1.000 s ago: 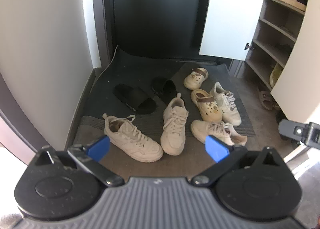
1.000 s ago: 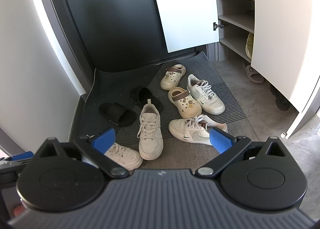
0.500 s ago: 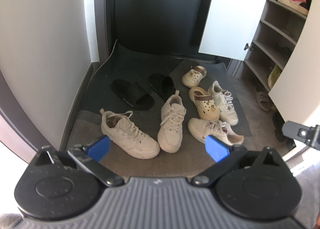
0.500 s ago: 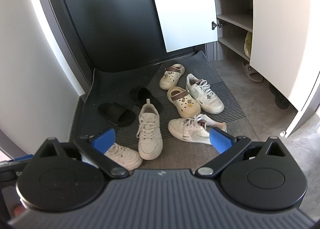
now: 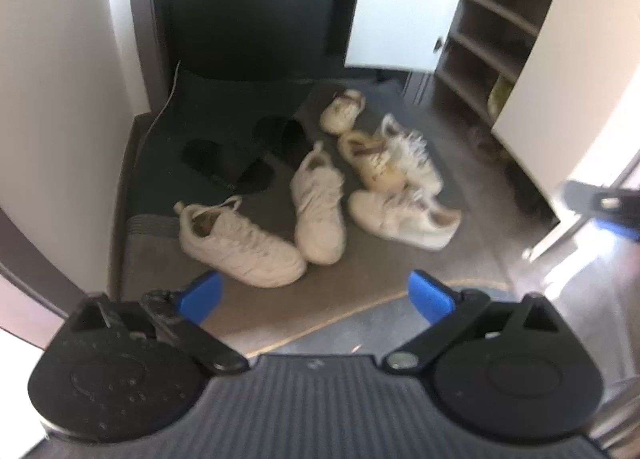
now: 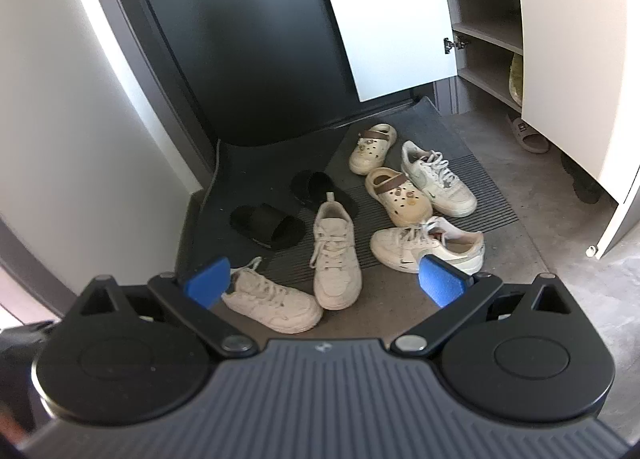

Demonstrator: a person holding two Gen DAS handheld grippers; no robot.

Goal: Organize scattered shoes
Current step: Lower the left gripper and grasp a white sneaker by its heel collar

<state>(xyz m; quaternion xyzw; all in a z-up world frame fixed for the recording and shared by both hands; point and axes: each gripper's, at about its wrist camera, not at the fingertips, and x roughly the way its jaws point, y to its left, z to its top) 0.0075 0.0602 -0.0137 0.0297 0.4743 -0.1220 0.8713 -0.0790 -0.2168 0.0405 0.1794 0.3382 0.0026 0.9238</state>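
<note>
I have both grippers held above the entryway floor, each spread wide with nothing between the blue pads: the left gripper (image 5: 316, 297) and the right gripper (image 6: 324, 279). My left view is blurred.

The scattered shoes lie on the dark ribbed doormat (image 6: 480, 183) and the grey floor at its near edge. Nearest me, a cream lace-up sneaker (image 6: 272, 301) lies at the mat's near left corner, its toe touching the toe of a second cream lace-up sneaker (image 6: 334, 259). Beyond them, two black slide sandals (image 6: 266, 225) sit toward the mat's left side. To the right, a white low sneaker with a grey swoosh (image 6: 426, 251) lies on its side at the near edge, and its mate (image 6: 438, 179) stands upright beside a cream clog with a brown strap (image 6: 398, 197). A second such clog (image 6: 372, 149) sits near the far edge.

The open white shoe cabinet (image 6: 480, 35) stands at right, shelves showing.
</note>
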